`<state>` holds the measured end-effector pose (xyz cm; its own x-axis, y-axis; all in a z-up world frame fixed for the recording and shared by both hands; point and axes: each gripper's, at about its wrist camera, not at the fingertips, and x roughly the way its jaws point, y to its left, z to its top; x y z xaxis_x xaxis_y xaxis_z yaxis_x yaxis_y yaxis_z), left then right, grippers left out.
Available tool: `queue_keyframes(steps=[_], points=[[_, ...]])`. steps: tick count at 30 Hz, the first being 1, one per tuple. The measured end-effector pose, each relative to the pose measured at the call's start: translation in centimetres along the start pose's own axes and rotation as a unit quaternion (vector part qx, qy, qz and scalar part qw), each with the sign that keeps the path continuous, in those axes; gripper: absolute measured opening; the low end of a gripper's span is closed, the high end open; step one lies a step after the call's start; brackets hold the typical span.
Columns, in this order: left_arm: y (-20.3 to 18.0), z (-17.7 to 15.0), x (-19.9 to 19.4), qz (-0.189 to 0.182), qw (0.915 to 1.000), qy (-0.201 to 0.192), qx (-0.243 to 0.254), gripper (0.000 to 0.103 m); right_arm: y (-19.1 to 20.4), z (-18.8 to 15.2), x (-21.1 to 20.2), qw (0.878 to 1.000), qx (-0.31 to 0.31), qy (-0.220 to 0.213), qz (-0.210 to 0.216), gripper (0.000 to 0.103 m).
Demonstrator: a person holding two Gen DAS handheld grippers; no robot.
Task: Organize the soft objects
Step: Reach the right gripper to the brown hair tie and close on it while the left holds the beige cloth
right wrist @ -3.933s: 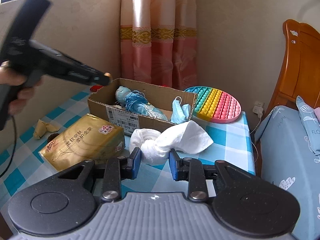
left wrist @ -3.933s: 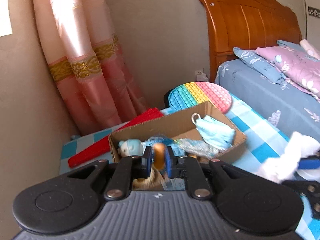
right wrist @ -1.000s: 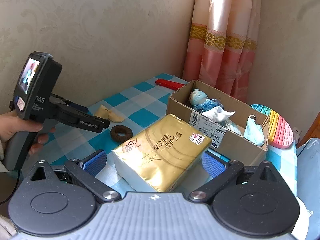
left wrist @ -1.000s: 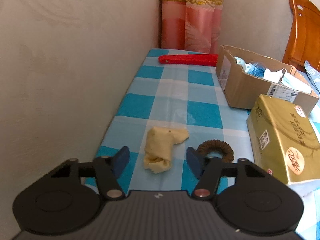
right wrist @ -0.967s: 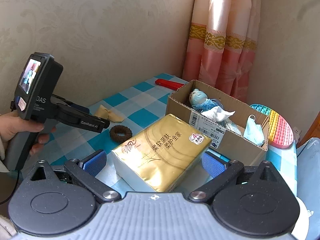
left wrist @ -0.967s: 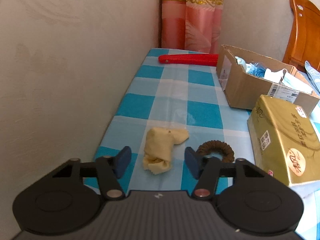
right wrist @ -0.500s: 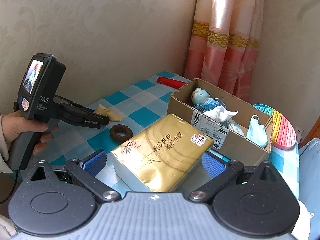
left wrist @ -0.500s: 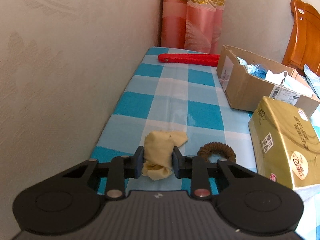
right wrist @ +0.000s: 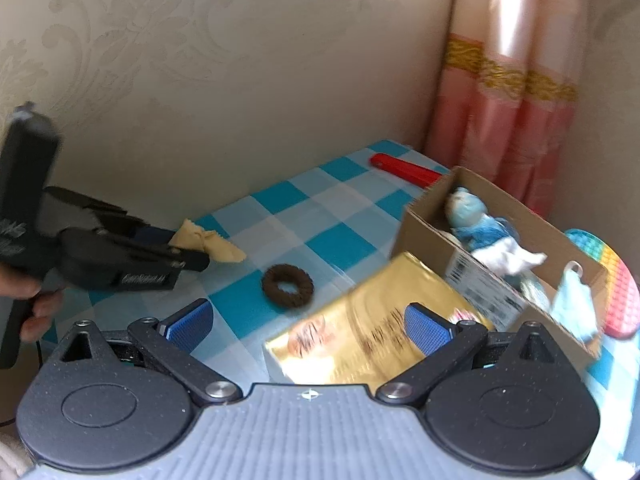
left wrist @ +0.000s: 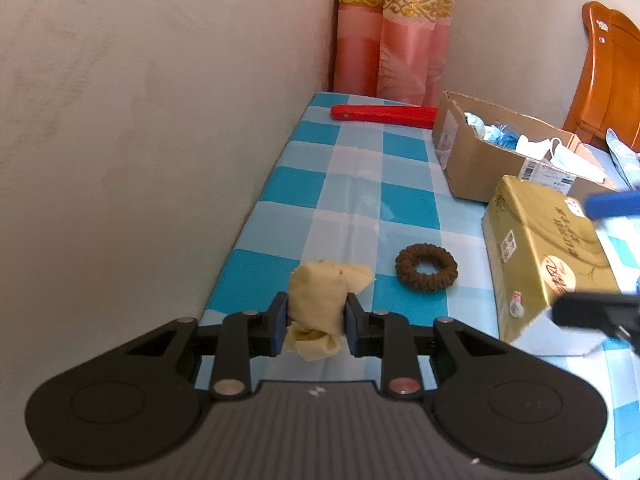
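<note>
Two blue pads of the left gripper (left wrist: 316, 326) clench the crumpled yellow cloth (left wrist: 320, 300); the right gripper (right wrist: 306, 322) gapes empty.

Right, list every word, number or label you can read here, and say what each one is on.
None can be read for certain.
Gold tissue pack: dark characters, a round logo, a code square and a small sticker, all too blurred to read.
Cardboard box: a white shipping label with barcode and print, too small.
Left gripper: pale lettering on its side in the right wrist view, smeared by motion.
</note>
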<state>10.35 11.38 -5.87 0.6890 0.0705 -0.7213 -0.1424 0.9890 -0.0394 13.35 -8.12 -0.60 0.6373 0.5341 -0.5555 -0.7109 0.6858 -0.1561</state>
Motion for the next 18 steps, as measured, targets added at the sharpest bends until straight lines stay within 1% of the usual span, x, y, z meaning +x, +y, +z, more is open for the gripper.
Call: queue_keyframes(steps=[8,11,14,18], points=[[0.6,-0.8,-1.7,0.007,0.9999,-0.008,-0.01,0.027,0.4,3.5,3.5,0.999,-0.044,0.015,0.009,0.103],[0.8,-1.4,-2.2,0.012,0.9998,-0.006,-0.011,0.027,0.3,4.2,5.1,0.998,-0.049,0.026,0.023,0.102],[1.0,-2.1,-2.8,0.014,0.9998,-0.005,-0.015,0.027,0.7,4.6,6.8,0.997,-0.067,0.04,0.025,0.1],[1.2,-2.8,-3.2,0.016,0.9997,-0.002,-0.018,0.027,1.5,4.7,8.5,0.993,-0.091,0.06,0.036,0.092]])
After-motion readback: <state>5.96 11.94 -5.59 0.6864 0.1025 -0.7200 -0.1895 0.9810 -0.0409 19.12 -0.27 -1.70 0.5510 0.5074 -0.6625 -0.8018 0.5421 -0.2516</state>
